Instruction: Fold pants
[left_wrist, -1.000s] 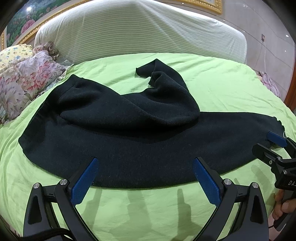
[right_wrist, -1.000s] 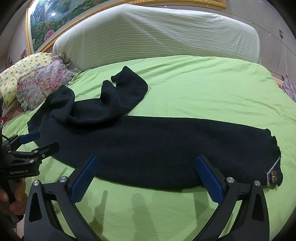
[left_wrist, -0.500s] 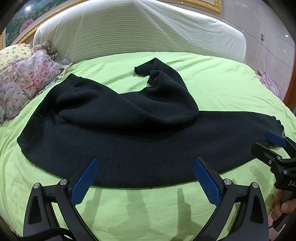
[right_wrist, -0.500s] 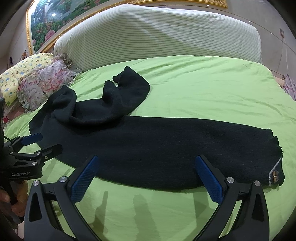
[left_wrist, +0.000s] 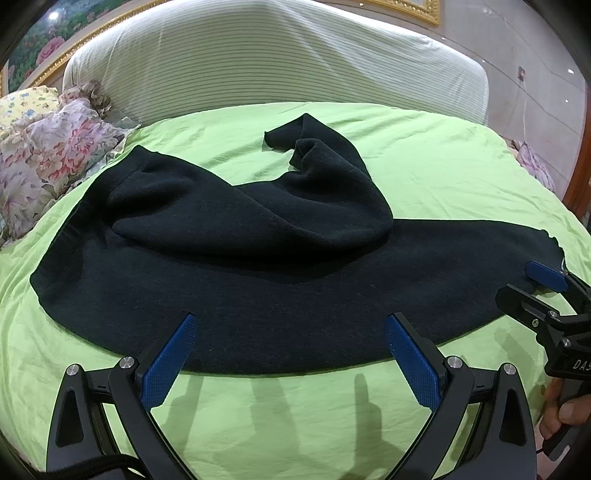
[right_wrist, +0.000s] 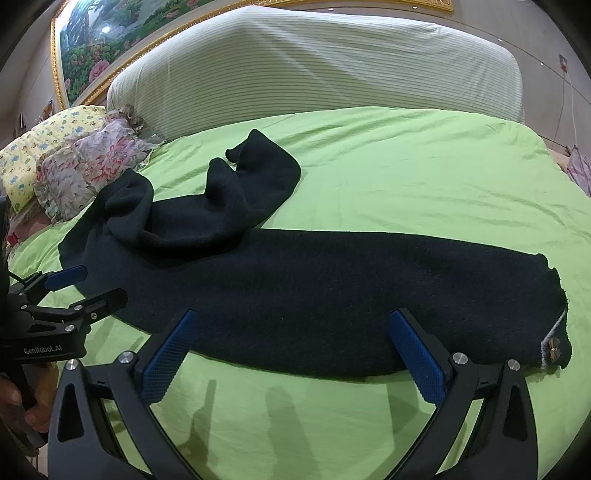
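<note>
Black pants on green bedsheet
Left gripper and right gripper both spread wide, empty; rumpled leg at 11 o'clock.

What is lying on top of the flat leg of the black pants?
The other leg of the black knit pants lies bunched across its waist end, cuff on the green bedsheet. Fabric beneath the bunch is hidden.

Each view is taken low and close from behind its own claw, faced across the bed toward the headboard. The pants ahead of both claws are shared, and each claw is caught at the other view's edge.
</note>
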